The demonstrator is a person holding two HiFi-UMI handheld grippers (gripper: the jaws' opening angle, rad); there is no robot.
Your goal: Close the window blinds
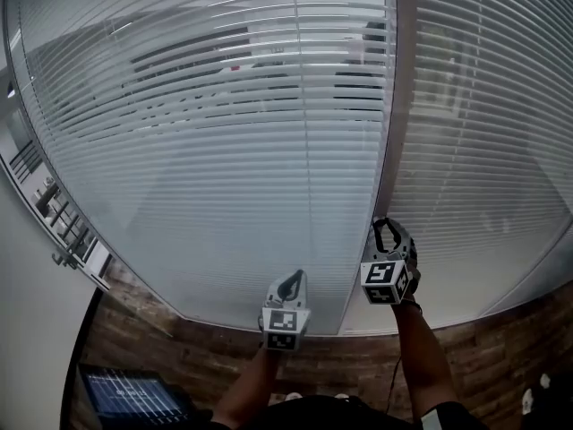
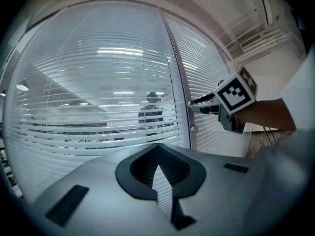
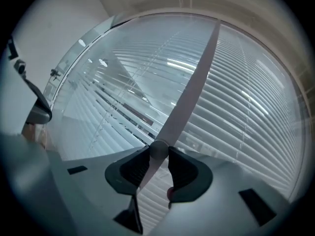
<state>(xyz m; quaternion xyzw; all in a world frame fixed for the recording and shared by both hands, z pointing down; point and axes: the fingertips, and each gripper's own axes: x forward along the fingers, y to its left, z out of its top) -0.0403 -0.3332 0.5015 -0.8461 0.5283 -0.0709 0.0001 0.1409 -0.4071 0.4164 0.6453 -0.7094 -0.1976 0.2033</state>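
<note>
Our right gripper (image 3: 158, 152) clamps the tilt knob (image 3: 158, 148); if it slips as we twist, the slats (image 1: 215, 115) stay half open. Left gripper (image 2: 156, 167) hangs closed, empty.

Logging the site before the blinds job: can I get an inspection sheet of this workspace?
Surface: no worktop; brown patterned floor below the glass.
Job's things: left blind, slats part-open in a band; right blind looks closed; knob on the frame between them.
Clutter: lit screen at lower left.
Grippers: right gripper clamps the knob; left gripper shut, empty.
Cables: thin cable beside the right forearm.
Surroundings: white wall at left; a figure shows through the slats.
</note>
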